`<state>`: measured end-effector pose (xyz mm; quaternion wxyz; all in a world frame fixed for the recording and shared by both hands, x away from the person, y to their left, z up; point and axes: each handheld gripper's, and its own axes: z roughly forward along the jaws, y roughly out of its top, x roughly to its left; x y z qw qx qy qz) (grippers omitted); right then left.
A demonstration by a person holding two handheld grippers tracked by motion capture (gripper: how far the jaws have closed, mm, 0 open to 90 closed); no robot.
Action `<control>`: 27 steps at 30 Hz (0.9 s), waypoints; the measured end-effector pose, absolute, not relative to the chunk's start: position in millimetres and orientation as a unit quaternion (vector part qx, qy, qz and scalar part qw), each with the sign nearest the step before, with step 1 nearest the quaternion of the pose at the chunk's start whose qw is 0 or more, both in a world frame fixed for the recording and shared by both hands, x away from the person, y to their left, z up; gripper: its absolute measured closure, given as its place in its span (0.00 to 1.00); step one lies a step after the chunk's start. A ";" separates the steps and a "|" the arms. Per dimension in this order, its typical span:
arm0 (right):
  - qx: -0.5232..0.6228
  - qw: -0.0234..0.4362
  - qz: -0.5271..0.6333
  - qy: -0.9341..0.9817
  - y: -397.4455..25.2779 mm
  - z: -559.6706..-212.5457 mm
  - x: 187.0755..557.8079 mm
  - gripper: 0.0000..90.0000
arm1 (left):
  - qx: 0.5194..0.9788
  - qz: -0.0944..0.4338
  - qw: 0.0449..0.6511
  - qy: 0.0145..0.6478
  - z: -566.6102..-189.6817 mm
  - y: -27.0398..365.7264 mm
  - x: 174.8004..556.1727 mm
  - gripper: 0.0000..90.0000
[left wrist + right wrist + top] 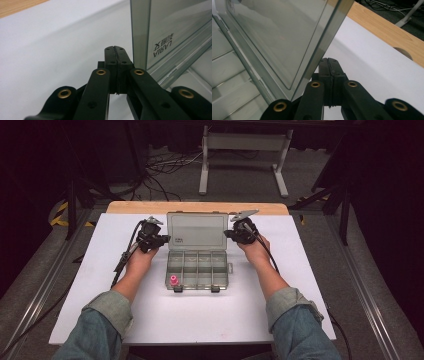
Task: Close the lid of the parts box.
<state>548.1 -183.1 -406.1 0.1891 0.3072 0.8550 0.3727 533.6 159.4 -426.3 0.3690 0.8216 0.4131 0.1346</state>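
Note:
A clear plastic compartment box (197, 270) lies on the white sheet (100, 270) with its lid (196, 231) standing raised at the back. A small pink part (173, 280) sits in the front left compartment. My left gripper (162, 239) is shut with nothing in it, its tips (115, 50) just beside the left edge of the lid (175, 30). My right gripper (227, 234) is also shut and holds nothing, its tips (329, 61) right by the right edge of the lid (282, 32). Whether either one touches the lid, I cannot tell.
The wooden tabletop (197, 207) shows behind the white sheet. Beyond the table, cables (165, 167) lie on the floor beside a white stand (245, 150). Dark frame legs stand at both sides.

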 end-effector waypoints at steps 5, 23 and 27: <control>0.305 0.185 0.383 0.852 -185.6 -400.4 544.3 1.00 | 0.821 0.131 0.374 0.410 -424.3 160.7 531.9 1.00; 0.287 0.180 0.397 0.853 -188.9 -383.6 527.6 1.00 | 0.829 0.134 0.378 0.390 -413.9 163.9 521.3 1.00; 0.285 0.178 0.400 0.853 -190.6 -381.7 525.1 1.00 | 0.828 0.130 0.382 0.389 -413.0 165.0 519.1 1.00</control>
